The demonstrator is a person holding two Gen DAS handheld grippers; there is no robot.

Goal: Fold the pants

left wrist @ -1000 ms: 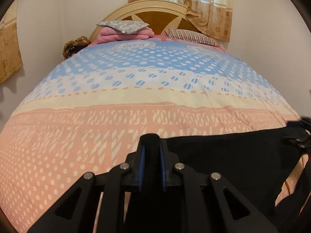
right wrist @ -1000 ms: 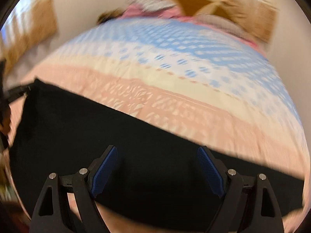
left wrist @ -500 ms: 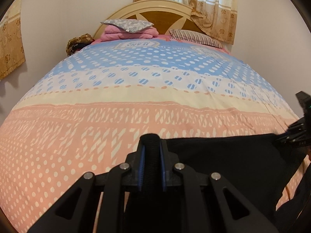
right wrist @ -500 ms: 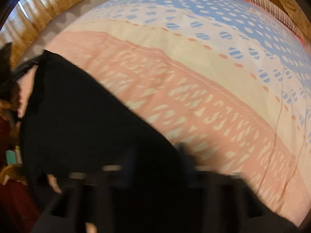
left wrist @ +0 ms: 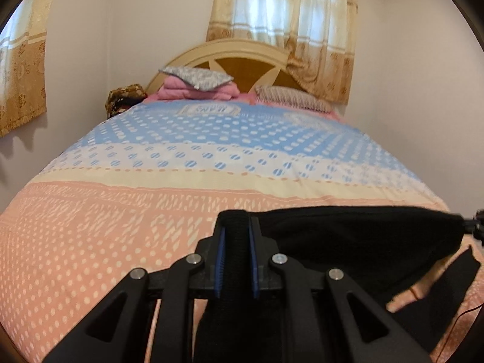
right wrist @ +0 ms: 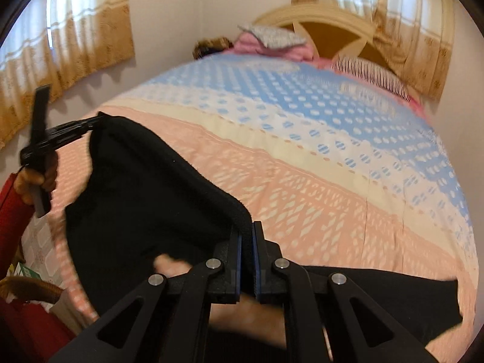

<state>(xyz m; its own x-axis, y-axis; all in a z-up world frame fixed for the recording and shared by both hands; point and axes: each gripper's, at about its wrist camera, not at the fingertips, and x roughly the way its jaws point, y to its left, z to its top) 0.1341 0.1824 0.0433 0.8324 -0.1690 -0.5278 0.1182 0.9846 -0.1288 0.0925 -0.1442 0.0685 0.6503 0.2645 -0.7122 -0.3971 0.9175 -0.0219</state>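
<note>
The black pants (left wrist: 357, 242) hang stretched between my two grippers, lifted above the near end of the bed (left wrist: 121, 211). My left gripper (left wrist: 235, 230) is shut on a thick fold of the pants' edge. My right gripper (right wrist: 247, 236) is shut on the other corner of the same edge (right wrist: 157, 187). In the right wrist view the left gripper (right wrist: 75, 127) shows at far left, clamped on the cloth. In the left wrist view the right gripper (left wrist: 475, 227) shows at the far right edge. The lower part of the pants droops below both.
The bed has a pink, cream and blue patterned cover (right wrist: 332, 151). Pillows and folded pink bedding (left wrist: 196, 84) lie at the headboard (left wrist: 242, 51). Curtains (left wrist: 287, 30) hang behind. A wicker basket (right wrist: 27, 287) stands beside the bed at lower left.
My right gripper has closed on the pants' edge; it was open a second ago. Both grippers have risen, lifting the cloth off the bed. The left gripper stayed shut.
</note>
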